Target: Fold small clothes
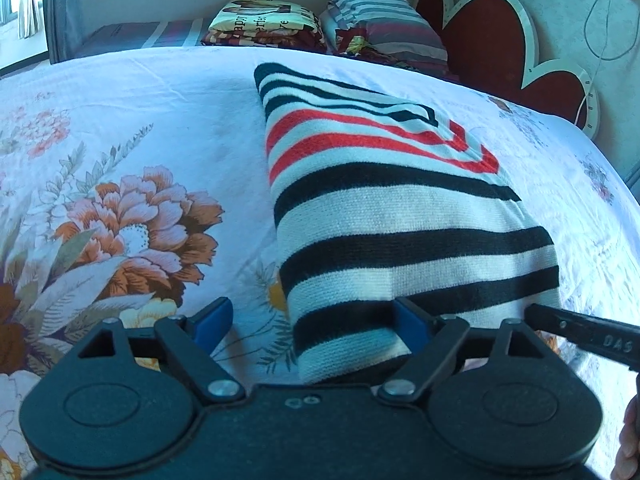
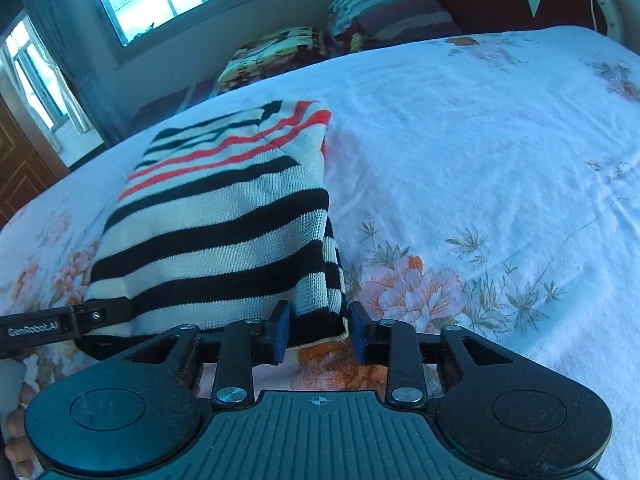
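Nearest the left tool (image 1: 316, 320), its jaws stand wide: one blue pad rests on the bedsheet (image 1: 120, 120) clear of the cloth, the other lies on top of the near edge of the striped knit garment (image 1: 380, 208), so the left corner sits between the pads with nothing pinching it. The right tool (image 2: 318, 330) is set narrow, its pads to either side of the garment's near right corner, where the layers stack up. Whether they press the cloth or only flank it I cannot tell; a little gap seems to show on the outer side.

The garment lies folded into a long rectangle on the bed, running straight ahead from both tools, black stripes close in and red ones further off.

The risks, as I judge them:
- If the right tool lifts with only the top layer caught, the lower layers would slide out and the fold open.
- If the left tool closes where it stands, its outer pad may gather bedsheet with the knit and drag it.
- One tool rising before the other would skew the rectangle.

Beyond the far end, the pillows (image 1: 384, 20) and folded blankets (image 1: 260, 24) sit well apart from the work.
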